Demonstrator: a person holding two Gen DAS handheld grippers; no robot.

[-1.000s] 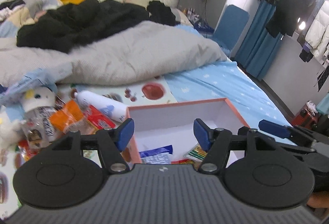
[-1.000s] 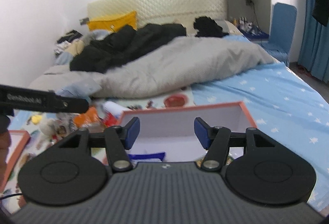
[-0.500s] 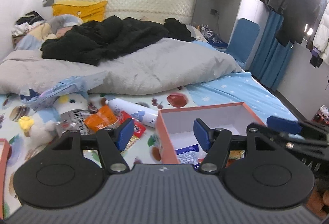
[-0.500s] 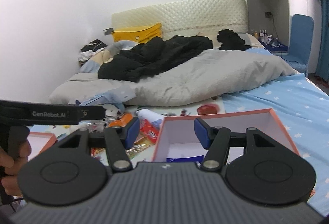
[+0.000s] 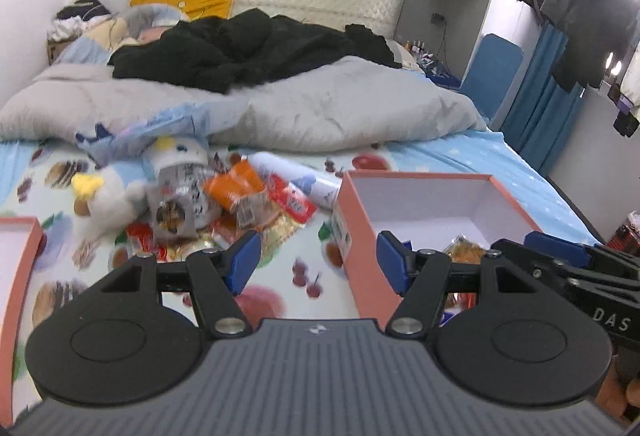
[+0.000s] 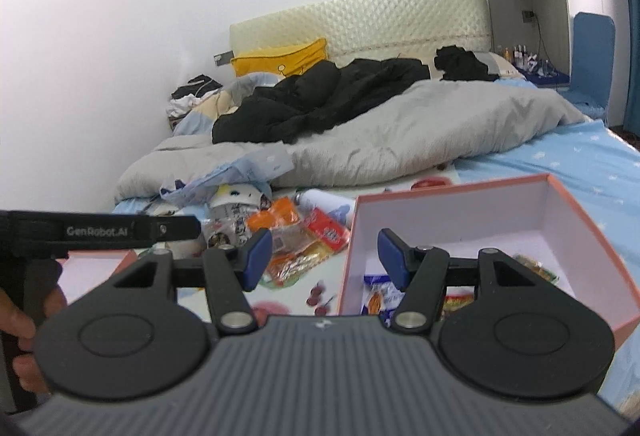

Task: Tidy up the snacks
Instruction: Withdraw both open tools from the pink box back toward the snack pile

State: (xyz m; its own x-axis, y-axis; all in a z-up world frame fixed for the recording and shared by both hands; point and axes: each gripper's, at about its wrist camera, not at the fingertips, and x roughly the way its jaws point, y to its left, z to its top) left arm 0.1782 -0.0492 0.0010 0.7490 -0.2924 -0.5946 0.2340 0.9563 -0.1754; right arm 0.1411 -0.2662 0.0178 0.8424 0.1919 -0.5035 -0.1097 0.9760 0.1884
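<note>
A heap of snack packets (image 5: pixel 248 204) (image 6: pixel 296 236) lies on the fruit-print sheet, orange and red wrappers on top. To its right stands an open pink box (image 5: pixel 352 204) (image 6: pixel 560 188) with a white inside and a few packets on its floor. My left gripper (image 5: pixel 316 260) hangs open and empty above the sheet, between the heap and the box's left wall. My right gripper (image 6: pixel 324 252) is open and empty too, over the box's left wall. A white bottle (image 5: pixel 296 176) lies behind the heap.
A second pink box (image 5: pixel 24 236) (image 6: pixel 100 264) sits at the left edge. A white plush toy (image 5: pixel 108 196) and a blue plastic bag (image 5: pixel 160 128) lie left of the heap. A grey duvet (image 5: pixel 320 108) and black clothes (image 5: pixel 248 48) fill the far bed. A blue chair (image 5: pixel 492 72) stands at the right.
Both grippers have swung left: the pink box has slid rightwards in both views and the snack heap has come towards the centre. The second pink box has appeared at the left. Both stay open.
</note>
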